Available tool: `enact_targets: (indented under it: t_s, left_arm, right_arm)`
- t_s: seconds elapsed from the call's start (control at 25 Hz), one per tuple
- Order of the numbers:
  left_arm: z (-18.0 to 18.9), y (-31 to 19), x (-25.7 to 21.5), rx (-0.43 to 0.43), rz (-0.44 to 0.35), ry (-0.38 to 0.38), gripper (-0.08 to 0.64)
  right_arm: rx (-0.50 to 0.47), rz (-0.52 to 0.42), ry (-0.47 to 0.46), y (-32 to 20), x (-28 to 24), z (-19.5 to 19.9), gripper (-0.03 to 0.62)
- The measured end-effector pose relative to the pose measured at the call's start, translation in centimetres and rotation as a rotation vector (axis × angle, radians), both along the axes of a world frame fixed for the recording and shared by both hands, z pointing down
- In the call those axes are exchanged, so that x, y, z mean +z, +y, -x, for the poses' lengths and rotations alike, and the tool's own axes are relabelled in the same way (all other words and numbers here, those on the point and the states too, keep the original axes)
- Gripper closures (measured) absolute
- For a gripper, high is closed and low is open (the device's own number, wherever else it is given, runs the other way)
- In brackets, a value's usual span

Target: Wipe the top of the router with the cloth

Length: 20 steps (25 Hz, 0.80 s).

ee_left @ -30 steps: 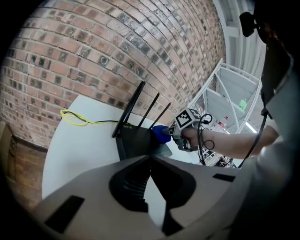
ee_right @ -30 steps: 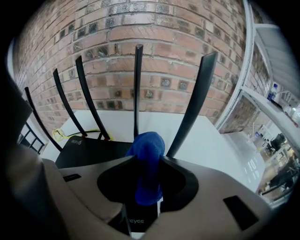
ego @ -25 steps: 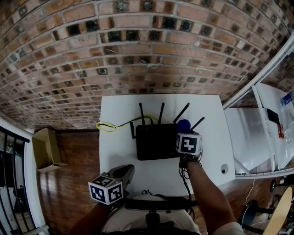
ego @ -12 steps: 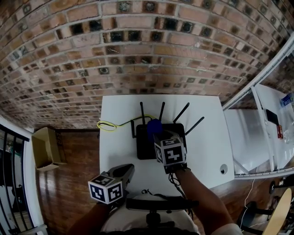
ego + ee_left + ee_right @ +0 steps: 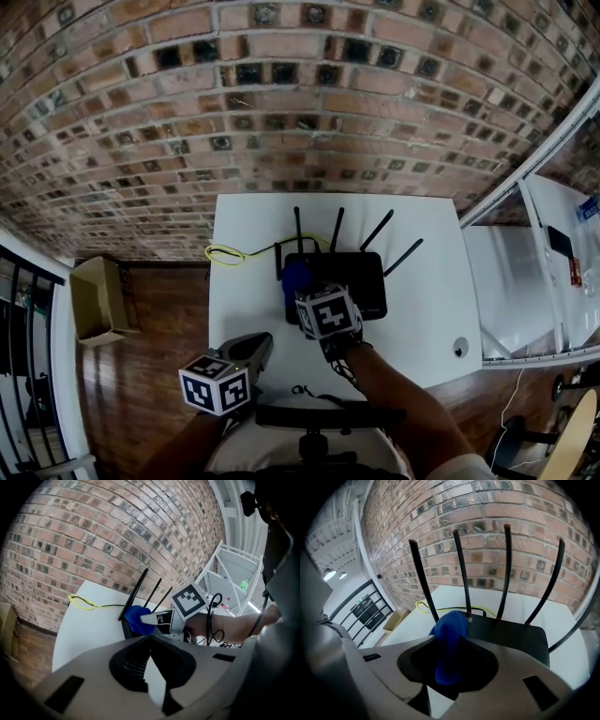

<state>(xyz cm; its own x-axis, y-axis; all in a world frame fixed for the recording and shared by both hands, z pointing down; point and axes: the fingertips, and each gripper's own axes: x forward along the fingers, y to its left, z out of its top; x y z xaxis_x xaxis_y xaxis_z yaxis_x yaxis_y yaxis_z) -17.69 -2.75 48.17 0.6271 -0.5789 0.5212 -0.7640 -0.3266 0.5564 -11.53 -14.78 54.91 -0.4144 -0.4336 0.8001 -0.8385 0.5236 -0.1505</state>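
Leftward across the router (image 5: pixel 361 281) is where the blue cloth (image 5: pixel 294 277) has travelled: a second ago it sat at the router's right end, and it now rests on the top at the left end, close to the leftmost of the four upright antennas (image 5: pixel 298 230). The right gripper (image 5: pixel 302 292) has its jaws pinching the cloth, which bunches out in front of them and hangs down between them, and the gripper tilts down toward the black casing. The router lies flat toward the back of the white counter (image 5: pixel 244 300), antennas on the wall side, with a yellow cable (image 5: pixel 225 254) looping off its rear left. The left gripper (image 5: pixel 259 345) has not shifted; it sits at the counter's near edge, well apart from the router, jaws pressed together with nothing between them. A brick wall (image 5: pixel 281 112) stands behind the counter, and a cardboard box (image 5: pixel 94 300) sits on the wooden floor (image 5: pixel 159 356) to the left.
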Motion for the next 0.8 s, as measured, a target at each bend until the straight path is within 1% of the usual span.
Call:
enact_targets:
  t_s: [0.16, 0.36, 0.8]
  left_arm:
    - [0.1, -0.2, 0.0, 0.01, -0.003, -0.009, 0.529]
    - [-0.6, -0.2, 0.1, 0.042, 0.003, -0.014, 0.529]
    - [-1.2, 0.0, 0.9, 0.074, 0.032, -0.021, 0.529]
  right_arm:
    - [0.067, 0.02, 0.003, -0.5, 0.2, -2.2, 0.462]
    - [0.143, 0.023, 0.028, -1.3, 0.2, -6.2, 0.462]
    - [0.275, 0.012, 0.07, -1.5, 0.4, -14.5, 0.462]
